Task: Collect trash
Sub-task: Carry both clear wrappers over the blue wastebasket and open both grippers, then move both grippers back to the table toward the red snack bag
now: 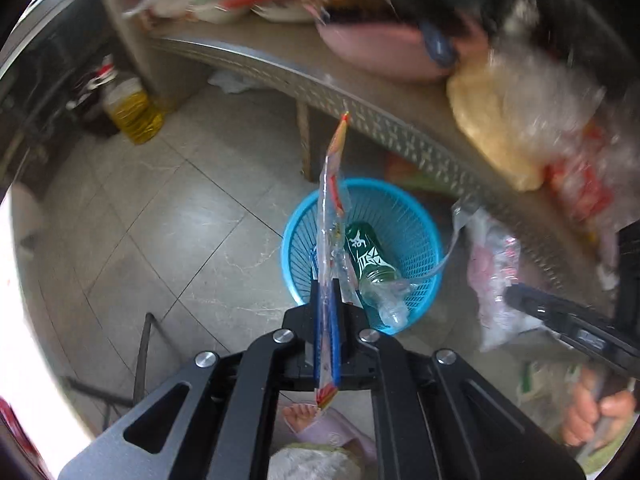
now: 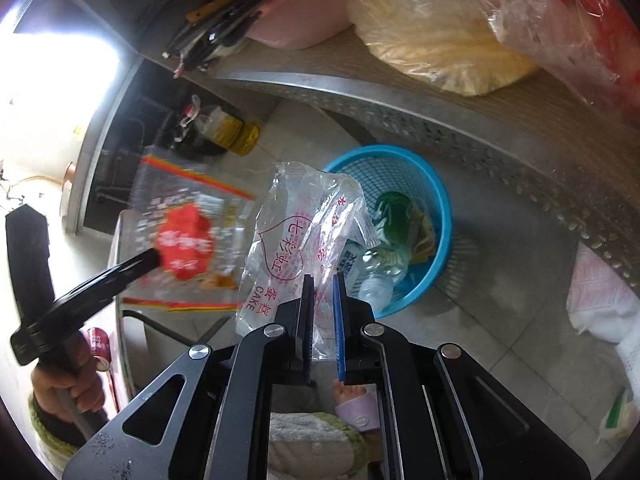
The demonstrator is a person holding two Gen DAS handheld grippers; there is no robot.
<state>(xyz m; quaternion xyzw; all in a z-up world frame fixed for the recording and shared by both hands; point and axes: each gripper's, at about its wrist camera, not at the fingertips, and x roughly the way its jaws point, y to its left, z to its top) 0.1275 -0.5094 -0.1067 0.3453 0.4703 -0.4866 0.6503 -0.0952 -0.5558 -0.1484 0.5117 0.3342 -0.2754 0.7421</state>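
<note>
Wrappers fill both claws, and both hang over the blue basket [image 1: 362, 256] on the floor at the centre of each frame. The left claw [image 1: 327, 292] is pinched tight on a flat snack wrapper [image 1: 334, 184], seen edge-on and sticking up past the fingertips. The right claw [image 2: 323, 284] stands a little apart, with a crumpled clear cake bag [image 2: 296, 240] caught between its fingers and lying against the left one; whether it is truly clamped I cannot tell. Both are thin plastic film, likely feather-light, limp and slippery, so a firm pinch well in from the edge should suit. A green bottle [image 1: 370, 264] already lies in the basket, just beneath the worktop [image 1: 360, 116].
</note>
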